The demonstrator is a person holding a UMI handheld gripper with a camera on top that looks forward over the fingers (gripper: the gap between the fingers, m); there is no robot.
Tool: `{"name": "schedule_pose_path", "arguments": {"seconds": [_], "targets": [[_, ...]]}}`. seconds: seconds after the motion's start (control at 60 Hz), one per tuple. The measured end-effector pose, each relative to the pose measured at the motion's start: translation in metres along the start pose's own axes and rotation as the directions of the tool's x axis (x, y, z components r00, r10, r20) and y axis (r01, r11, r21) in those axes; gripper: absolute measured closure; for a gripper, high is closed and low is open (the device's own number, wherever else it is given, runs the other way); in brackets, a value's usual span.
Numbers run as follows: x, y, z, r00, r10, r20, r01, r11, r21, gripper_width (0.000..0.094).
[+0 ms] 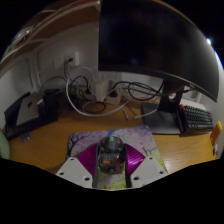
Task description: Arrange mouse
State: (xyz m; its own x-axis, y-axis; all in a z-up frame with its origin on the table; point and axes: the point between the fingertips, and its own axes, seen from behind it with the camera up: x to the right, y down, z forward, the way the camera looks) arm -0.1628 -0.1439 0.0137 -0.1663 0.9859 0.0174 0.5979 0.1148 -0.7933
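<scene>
You're holding the gripper [111, 168] clamped on the mouse [111, 153], both pads [92, 160] pressing its sides. Monitor [150, 45] is sitting at 12 o'clock, keyboard [197, 119] at 2, cables [92, 95] at 11 on the desk [50, 145].

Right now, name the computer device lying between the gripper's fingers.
The mouse, between the gripper's fingers on the patterned mat; the keyboard and monitor lie well beyond them.
</scene>
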Motion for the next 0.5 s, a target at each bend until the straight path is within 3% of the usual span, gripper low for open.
{"name": "schedule_pose_path", "arguments": {"seconds": [0.183, 0.283, 0.317, 0.5], "targets": [[0.007, 0.026, 0.007, 0.999, 0.019, -0.031, -0.020, 0.999, -0.033, 0.0433], [0.010, 0.027, -0.003, 0.999, 0.004, -0.035, -0.006, 0.998, -0.063, 0.0055], [0.014, 0.023, -0.012, 0.999, 0.012, -0.045, -0.015, 0.998, -0.068, 0.0098], [0.034, 0.008, -0.112, 0.994, 0.065, -0.090, -0.077, 0.987, -0.142, 0.0083]]}}
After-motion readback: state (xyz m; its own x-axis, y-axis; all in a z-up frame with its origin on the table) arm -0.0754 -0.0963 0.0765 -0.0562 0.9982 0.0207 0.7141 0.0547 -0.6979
